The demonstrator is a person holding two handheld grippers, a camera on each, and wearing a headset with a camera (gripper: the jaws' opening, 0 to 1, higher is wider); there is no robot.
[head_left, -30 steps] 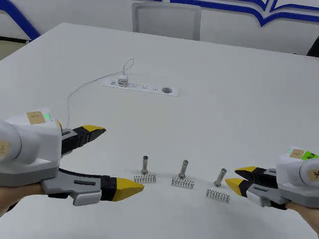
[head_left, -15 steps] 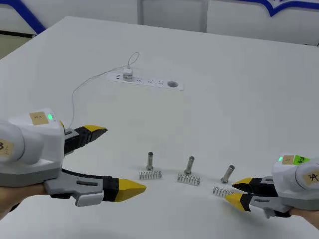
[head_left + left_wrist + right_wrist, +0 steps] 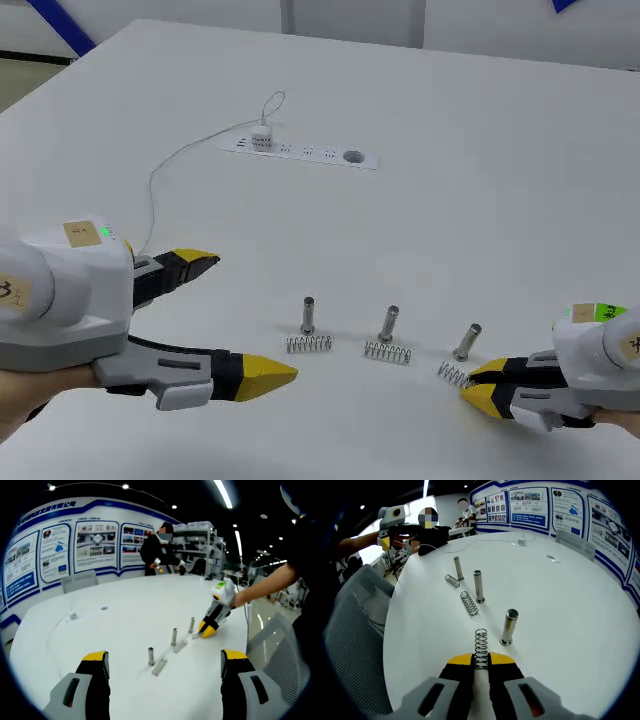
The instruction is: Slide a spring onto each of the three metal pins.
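The right claw (image 3: 480,386) sits low on the tabletop (image 3: 470,180), to the right of the middle pin (image 3: 390,322) and nearer the person. Its yellow tips are pressed together on the near end of the right spring (image 3: 452,374) (in the right gripper view the coil runs straight out from between them). That spring lies flat, its far end close by the foot of the right pin (image 3: 466,341). Gripped at one end, its other end is free to be tipped up and dropped over the pin's head, which I take to be the reason for the hold.

The left claw (image 3: 236,318) hangs well to the left of the middle pin, spread wide and holding nothing. It looks to be waiting its turn.

All three pins stand upright in a row. The middle spring (image 3: 388,352) lies just in front of the middle pin, and the left spring (image 3: 308,344) lies likewise before the left pin (image 3: 308,313), one laid ready per pin. No pin wears a spring yet.

Far beyond the middle pin a power strip (image 3: 300,152) lies well clear of the work.
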